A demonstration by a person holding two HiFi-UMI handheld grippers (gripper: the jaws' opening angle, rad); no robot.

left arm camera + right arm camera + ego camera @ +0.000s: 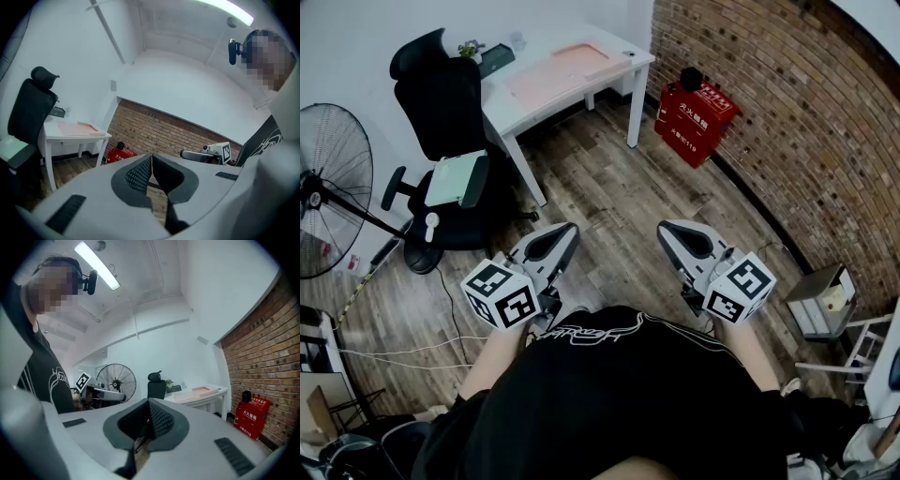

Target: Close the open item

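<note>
My left gripper (pixel 570 228) and right gripper (pixel 664 228) are both shut tight on nothing, low over the wood floor (pixel 609 187). Well ahead, the white desk (pixel 525 108) carries a pink tray (pixel 558 67) and a dark case (pixel 496 59). Whether that case stands open I cannot tell.

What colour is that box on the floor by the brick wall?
The box is red, with a black part on top; the head view shows it best.

Bright, even indoor light comes from a ceiling strip lamp (pixel 96 264) that glares white in both gripper views, shadows are soft, and heavy fisheye bending with dark vignetted corners warps every edge.
</note>
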